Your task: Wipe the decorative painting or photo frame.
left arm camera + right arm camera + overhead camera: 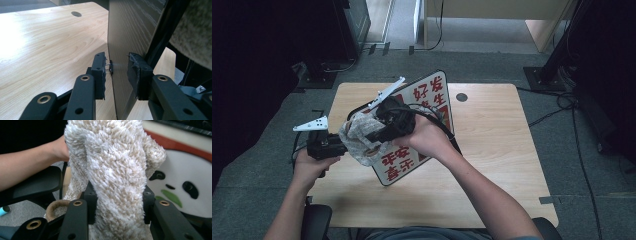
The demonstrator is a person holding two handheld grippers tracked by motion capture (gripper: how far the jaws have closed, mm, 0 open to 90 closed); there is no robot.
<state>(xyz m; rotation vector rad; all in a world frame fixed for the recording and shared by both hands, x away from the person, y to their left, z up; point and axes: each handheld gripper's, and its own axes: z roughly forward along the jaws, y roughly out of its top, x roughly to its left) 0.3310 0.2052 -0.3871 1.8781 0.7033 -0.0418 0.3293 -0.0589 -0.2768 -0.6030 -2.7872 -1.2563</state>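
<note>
The person is at the 6 o'clock edge of a wooden table (492,150), a gripper in each hand. Toward the 9 o'clock side of the tabletop, a board (424,107) with red Chinese characters on white is held up off the wood, tilted, its top corner pointing to about 12 o'clock.

The left gripper (343,146) comes in from 9 o'clock, held in the left hand (312,167). In the left gripper view its jaws sit on either side of the board's (130,37) thin edge, so it's got the board pinched between them, though a small sliver of gap shows by the left pad (100,72). The board's back face there is dark woodgrain, standing nearly upright over the table (45,45).

The right gripper (377,134) is in the right hand (427,137), up against the board's front face. It's clamped on a fluffy beige cloth (357,135), which bunches up right at the board's 9 o'clock edge, between the two grippers. In the right gripper view the cloth (117,177) rises thick between the jaws, squeezed on both sides. Behind it at 3 o'clock is the board's (185,167) printed face, a white cartoon panda-ish face with black eyes and a green mark. The person's other arm (30,165) shows at 9 o'clock in that view.

A round cable hole (461,97) sits in the table near the 12 o'clock edge, just beside the board's corner.
</note>
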